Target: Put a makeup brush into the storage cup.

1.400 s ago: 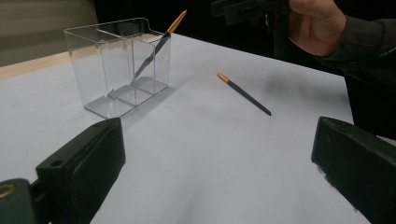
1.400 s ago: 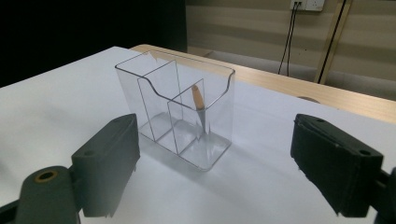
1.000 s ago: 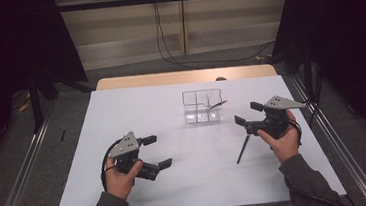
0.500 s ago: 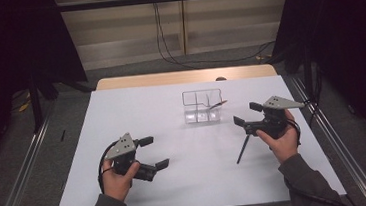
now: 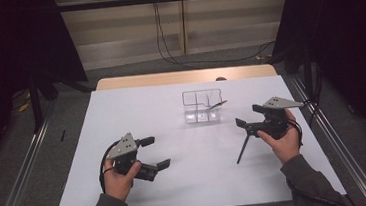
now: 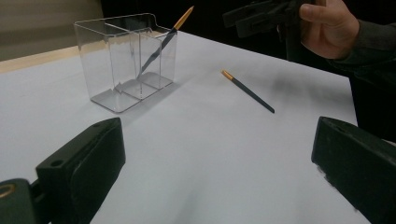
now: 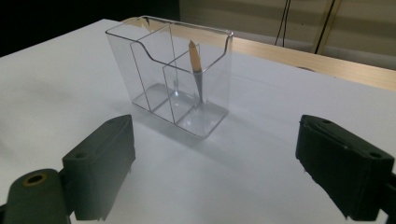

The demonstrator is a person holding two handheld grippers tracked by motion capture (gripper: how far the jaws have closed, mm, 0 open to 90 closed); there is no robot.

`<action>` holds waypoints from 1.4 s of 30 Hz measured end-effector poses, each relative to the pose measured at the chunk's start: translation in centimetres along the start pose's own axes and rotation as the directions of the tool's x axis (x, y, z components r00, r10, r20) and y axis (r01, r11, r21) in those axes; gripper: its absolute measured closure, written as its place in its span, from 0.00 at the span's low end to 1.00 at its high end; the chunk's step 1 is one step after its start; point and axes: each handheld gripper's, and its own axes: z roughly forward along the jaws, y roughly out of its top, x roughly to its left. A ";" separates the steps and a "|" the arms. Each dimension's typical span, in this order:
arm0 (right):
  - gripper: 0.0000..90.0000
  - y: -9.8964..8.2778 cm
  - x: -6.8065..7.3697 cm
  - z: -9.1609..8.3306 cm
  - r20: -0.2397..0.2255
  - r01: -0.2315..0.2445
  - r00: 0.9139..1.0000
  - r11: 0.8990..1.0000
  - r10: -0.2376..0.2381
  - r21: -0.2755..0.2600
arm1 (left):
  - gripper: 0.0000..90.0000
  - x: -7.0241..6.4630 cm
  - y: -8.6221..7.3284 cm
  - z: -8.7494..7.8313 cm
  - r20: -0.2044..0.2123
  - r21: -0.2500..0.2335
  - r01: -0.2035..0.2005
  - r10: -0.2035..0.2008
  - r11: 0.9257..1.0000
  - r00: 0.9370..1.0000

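Pencil on the table (image 5: 243, 149): it lies flat on the white table, dark with a gold end, just under and beside the right gripper. Nothing touches it. In the left gripper view (image 6: 247, 91) it lies in the open, with bare table all around it.

Clear holder (image 5: 202, 107): a see-through box with walls inside that split it into parts. It stands upright, past the middle of the table, toward the far edge.

Pencil in the holder (image 7: 195, 74): it leans in one part at the holder's right end, and its gold end sticks up over the rim.

Right gripper (image 5: 247, 116): a hand holds it up over the table's right side. Its jaws are spread wide with nothing between them. They point at the holder.

Left gripper (image 5: 155, 152): a hand holds it near the front left of the table. Its jaws are spread wide too, with nothing in them. It is well apart from the holder and the loose pencil.

Table (image 5: 136, 107): white and mostly bare. There is lots of open room between the two grippers and in front of the holder. The loose pencil is closer to the right edge than to the left.
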 end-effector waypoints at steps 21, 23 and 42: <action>0.12 -0.1 0.1 -0.1 0.032 -0.018 0.999 0.995 0.015 0.094 | 0.03 0.0 0.2 -0.4 -0.005 -0.007 -0.010 0.010 1.000 1.000; 0.12 0.0 0.2 0.0 0.033 -0.014 0.999 0.995 0.011 0.094 | 0.03 0.0 0.4 -0.5 -0.014 -0.009 -0.015 0.015 1.000 1.000; 0.11 -0.2 0.2 -0.1 0.035 -0.024 0.999 0.988 0.019 0.150 | 0.03 0.1 0.1 -0.9 -0.019 -0.009 -0.006 0.006 1.000 1.000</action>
